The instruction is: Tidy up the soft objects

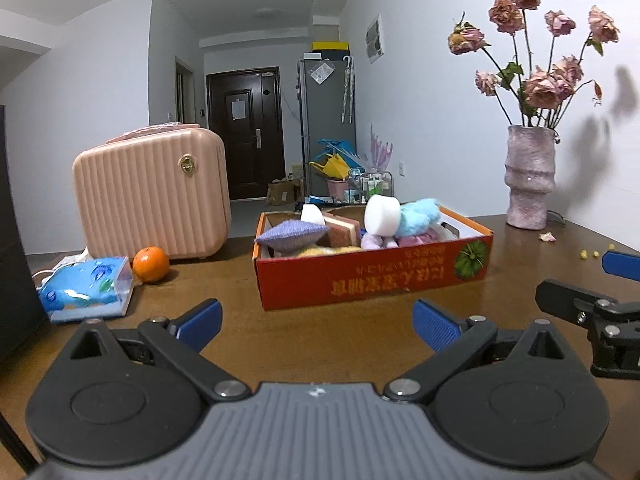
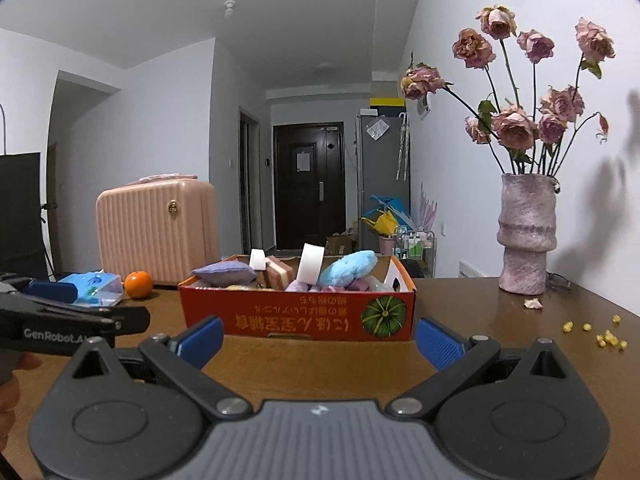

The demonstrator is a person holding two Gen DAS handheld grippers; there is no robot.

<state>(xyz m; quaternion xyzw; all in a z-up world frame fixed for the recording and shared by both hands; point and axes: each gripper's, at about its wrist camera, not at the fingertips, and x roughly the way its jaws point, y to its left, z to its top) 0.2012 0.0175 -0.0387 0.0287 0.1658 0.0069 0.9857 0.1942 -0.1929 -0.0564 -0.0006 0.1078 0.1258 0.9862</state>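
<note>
Both claws wide, empty — left claw (image 1: pixel 318 326), right claw (image 2: pixel 319 338), hovering over bare desk (image 1: pixel 340 344). Straight ahead, near: red box (image 1: pixel 372 276) already piled with soft items. Next I'd come in high over the rim — pinch one piece mid-body, gently.

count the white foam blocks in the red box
2. One white foam block stands at the back beside the purple cushion; the other leans against the blue plush. More may be buried.

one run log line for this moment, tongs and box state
left tongs: open, empty | right tongs: open, empty | red box: on table, holds soft items | both tongs short of box, nothing gripped
</note>
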